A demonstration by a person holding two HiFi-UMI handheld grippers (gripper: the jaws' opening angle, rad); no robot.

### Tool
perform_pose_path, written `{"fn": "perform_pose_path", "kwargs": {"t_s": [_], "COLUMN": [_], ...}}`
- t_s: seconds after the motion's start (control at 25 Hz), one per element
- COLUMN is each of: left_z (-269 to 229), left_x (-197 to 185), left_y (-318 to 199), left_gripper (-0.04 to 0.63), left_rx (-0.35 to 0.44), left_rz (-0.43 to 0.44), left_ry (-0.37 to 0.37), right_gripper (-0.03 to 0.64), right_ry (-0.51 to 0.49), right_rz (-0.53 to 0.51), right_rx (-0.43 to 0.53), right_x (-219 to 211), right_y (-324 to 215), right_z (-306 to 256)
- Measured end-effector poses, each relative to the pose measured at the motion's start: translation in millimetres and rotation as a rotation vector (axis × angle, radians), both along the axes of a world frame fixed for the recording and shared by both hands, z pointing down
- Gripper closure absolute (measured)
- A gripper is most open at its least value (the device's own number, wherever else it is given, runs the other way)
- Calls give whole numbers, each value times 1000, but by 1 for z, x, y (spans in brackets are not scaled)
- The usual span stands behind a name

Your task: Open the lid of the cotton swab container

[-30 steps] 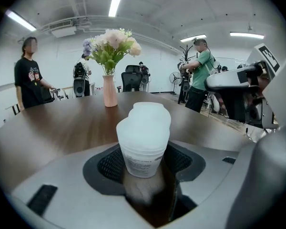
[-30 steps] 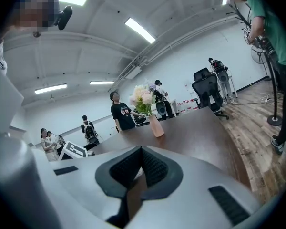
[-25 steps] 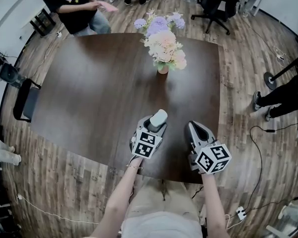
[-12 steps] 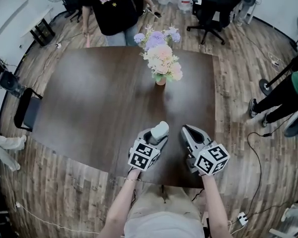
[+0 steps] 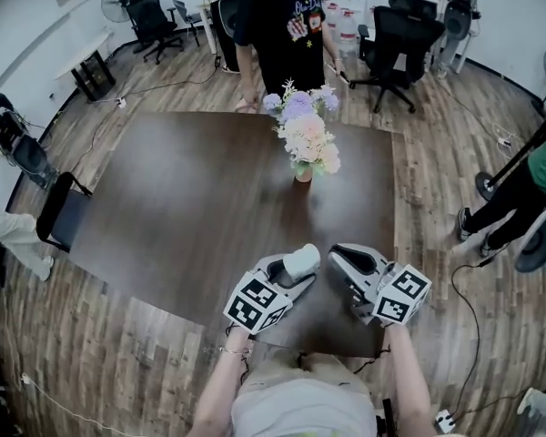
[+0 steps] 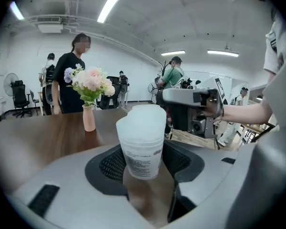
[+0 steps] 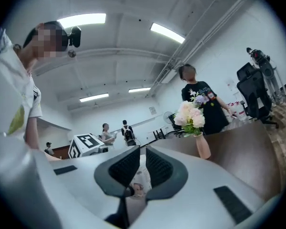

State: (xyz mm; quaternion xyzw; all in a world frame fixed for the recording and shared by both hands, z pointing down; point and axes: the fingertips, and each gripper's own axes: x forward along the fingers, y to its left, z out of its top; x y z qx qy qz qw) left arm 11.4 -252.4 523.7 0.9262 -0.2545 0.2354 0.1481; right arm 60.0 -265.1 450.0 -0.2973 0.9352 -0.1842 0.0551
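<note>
Over the near part of the dark wooden table (image 5: 182,208), the cotton swab container (image 5: 302,260) is held in the left gripper (image 5: 296,271), its lower body pinched between the two black pads while the translucent lid sits closed on top. Just beside it, on the right, the right gripper (image 5: 338,255) is pointed toward the container, with its jaws pressed together and nothing gripped between them. Seen along the left gripper's jaws, the container (image 6: 142,137) stands upright, with the right gripper (image 6: 166,98) close behind it. Further back on the table, a vase of flowers (image 5: 307,144) is set, and a person (image 5: 287,25) stands at the far edge.
</note>
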Motion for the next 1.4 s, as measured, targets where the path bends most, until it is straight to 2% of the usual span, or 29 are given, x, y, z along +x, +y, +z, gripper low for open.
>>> {"fn": "perform_pose_path", "kwargs": {"t_s": [0.16, 0.24, 0.4, 0.64, 0.84, 1.2, 1.4], "left_z": [-21, -31, -46, -61, -68, -73, -76], "left_x": [-2, -3, -5, -3, 1, 2, 0], "left_y": [9, 13, 20, 32, 36, 39, 35], "left_gripper": [348, 348, 348, 350, 349, 350, 350], "left_rx": [15, 21, 29, 34, 27, -6, 11], "left_rz": [52, 74, 111, 176, 224, 236, 218], "left_ry": [14, 25, 34, 49, 56, 80, 88], "right_gripper": [591, 541, 495, 376, 371, 394, 403], "right_ry": [-87, -93, -77, -93, -17, 43, 6], "right_rz": [-106, -149, -232, -349, -451, -471, -436], "right_rx": [20, 24, 39, 27, 25, 54, 16], "right_x": [-6, -8, -18, -33, -47, -49, -50], "right_y": [8, 12, 20, 30, 37, 36, 30], "right_z": [-25, -32, -43, -60, -60, -61, -65]}}
